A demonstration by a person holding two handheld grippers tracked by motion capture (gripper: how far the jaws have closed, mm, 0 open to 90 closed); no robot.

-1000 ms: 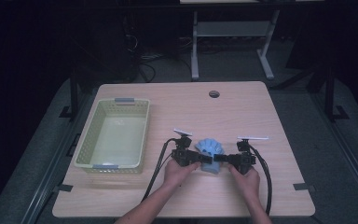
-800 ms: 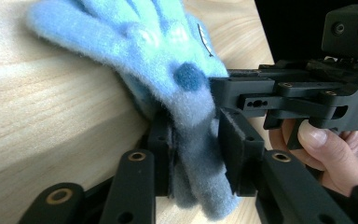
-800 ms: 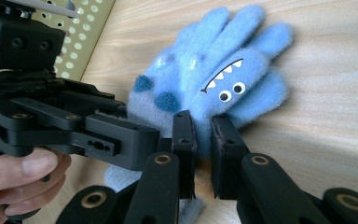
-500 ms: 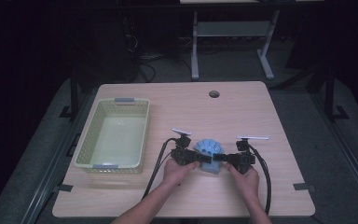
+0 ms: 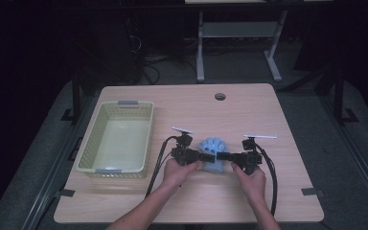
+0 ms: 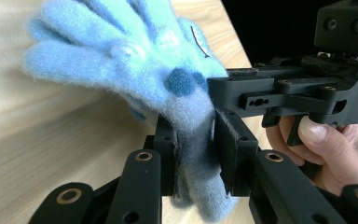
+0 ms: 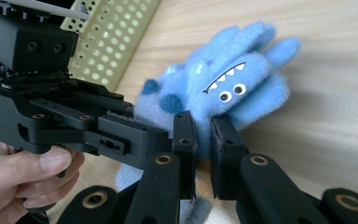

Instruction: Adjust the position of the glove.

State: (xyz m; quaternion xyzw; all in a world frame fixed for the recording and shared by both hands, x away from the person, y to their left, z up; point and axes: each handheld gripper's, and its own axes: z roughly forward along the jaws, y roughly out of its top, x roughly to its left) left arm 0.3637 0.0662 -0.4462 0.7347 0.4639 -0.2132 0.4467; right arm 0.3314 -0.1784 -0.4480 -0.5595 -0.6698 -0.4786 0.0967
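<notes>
High view: the blue fuzzy glove (image 5: 212, 148) is held between the left gripper (image 5: 204, 155) and right gripper (image 5: 220, 156), near the table's (image 5: 249, 110) front edge; the green basket (image 5: 87, 152) beside the left edge is seen empty. Left gripper view: the glove's cuff is clamped. Right gripper view: the glove's fabric is pinched.

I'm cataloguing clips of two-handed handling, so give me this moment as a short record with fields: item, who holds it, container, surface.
item: fuzzy light-blue monster-face glove with white teeth, googly eyes and dark blue spots
left claw: shut on the glove's cuff, fabric pinched between its pads
right claw: shut on the glove from the opposite side
container: pale green perforated plastic basket, left of the glove, nothing seen in it
surface: light wooden table with a round hole near its far edge
</notes>
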